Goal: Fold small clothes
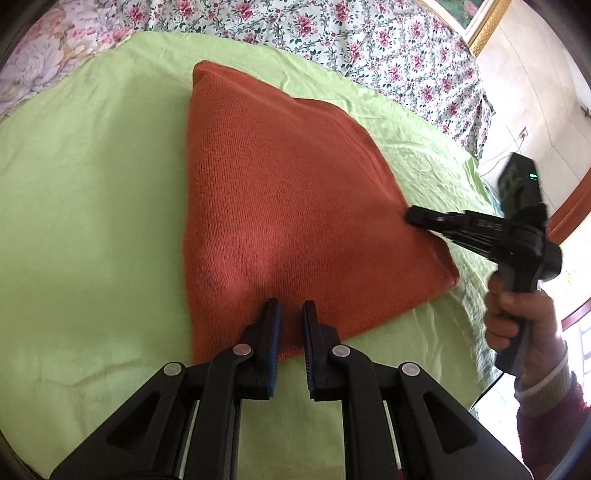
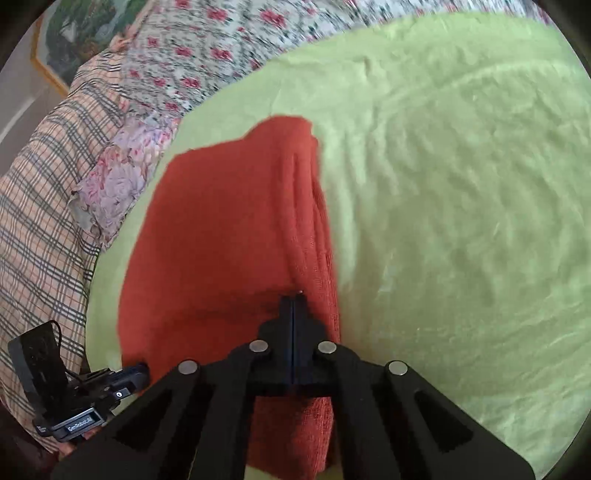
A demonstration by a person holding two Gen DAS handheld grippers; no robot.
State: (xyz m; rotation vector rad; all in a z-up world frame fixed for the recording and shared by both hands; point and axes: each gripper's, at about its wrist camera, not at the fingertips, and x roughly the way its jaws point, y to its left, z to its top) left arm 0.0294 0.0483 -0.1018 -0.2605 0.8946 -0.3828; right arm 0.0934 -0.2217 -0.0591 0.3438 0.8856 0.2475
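The orange knit garment [image 1: 295,206] lies folded flat on the green sheet [image 1: 92,184] of the bed, below the floral bedding [image 1: 332,33]. It looks soft, limp and light, apt to sag and to slide layer on layer. The left gripper [image 1: 291,314] holds its fingers a narrow gap apart at the garment's near edge; whether they pinch cloth cannot be told. The right gripper [image 2: 293,301] has its fingers fully together, tip at the layered side edge, seemingly holding nothing. A corner or doubled edge probably offers the best hold.

Bright daylight, fisheye-warped edges, right view motion-blurred
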